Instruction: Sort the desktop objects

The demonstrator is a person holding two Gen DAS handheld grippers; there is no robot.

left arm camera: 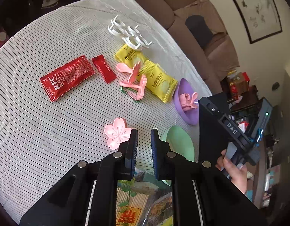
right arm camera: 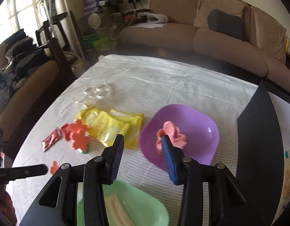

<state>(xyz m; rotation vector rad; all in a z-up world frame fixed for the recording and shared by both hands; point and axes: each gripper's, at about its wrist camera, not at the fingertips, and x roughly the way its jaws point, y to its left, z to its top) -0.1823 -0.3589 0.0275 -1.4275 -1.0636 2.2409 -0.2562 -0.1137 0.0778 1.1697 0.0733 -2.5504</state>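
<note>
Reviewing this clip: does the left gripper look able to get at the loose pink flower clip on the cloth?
Probably yes. The pink flower clip lies alone on the striped cloth, just left of the left gripper, nothing between them; its narrow jaws would need opening.

A: The table wears a thin cloth (left arm camera: pixel 50 131), matt, with fine dark stripes. The ketchup packet (left arm camera: pixel 66 79) is shiny red foil, crinkled at the ends.

B: The two yellow sachets (left arm camera: pixel 160 83) look like glossy film too. The pink flower (left arm camera: pixel 116 132) is smooth moulded plastic with a soft sheen.

A: The purple bowl (right arm camera: pixel 197 120) is glossy plastic, catching a highlight. The green bowl (right arm camera: pixel 145 203) looks duller.

B: The left gripper (left arm camera: pixel 144 150) is matt black plastic, with ribbed blue pads (left arm camera: pixel 154 150) and flat metal rivets (left arm camera: pixel 117 154).
</note>
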